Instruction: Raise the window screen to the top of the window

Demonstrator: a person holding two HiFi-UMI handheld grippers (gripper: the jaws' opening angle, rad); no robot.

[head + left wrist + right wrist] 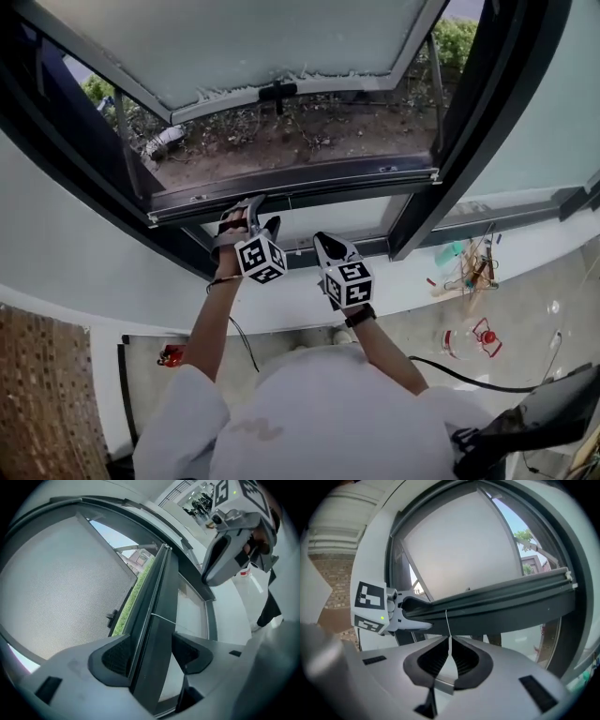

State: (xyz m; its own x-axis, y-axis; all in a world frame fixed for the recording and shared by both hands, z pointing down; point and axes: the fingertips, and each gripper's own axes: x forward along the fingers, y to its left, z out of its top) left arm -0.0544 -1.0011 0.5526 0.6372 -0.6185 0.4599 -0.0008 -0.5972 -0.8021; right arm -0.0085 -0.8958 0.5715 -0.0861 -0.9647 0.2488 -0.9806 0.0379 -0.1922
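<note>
Holding a window cord [448, 625]

Screen bar [337, 178] spans mid-frame in the head view, low in the window opening. Left gripper [151, 652] has jaws apart astride it. Right gripper [449, 656] pinches shut on the thin white cord.

The person wears a loose white shirt [319, 412] whose wide sleeves end near the elbows. A black wristband [359, 316] circles the right wrist, and a thin dark band [218, 281] the left. The left gripper [251, 211] and the right gripper [323, 244] are smooth light-grey moulded shells with black trim. Each carries a white cube printed with black square markers, one on the left [261, 258] and one on the right [349, 281]. A small green light [382, 618] glows beside the left cube. The tapered grey jaws are lined with black ribbed pads [117, 654].
</note>
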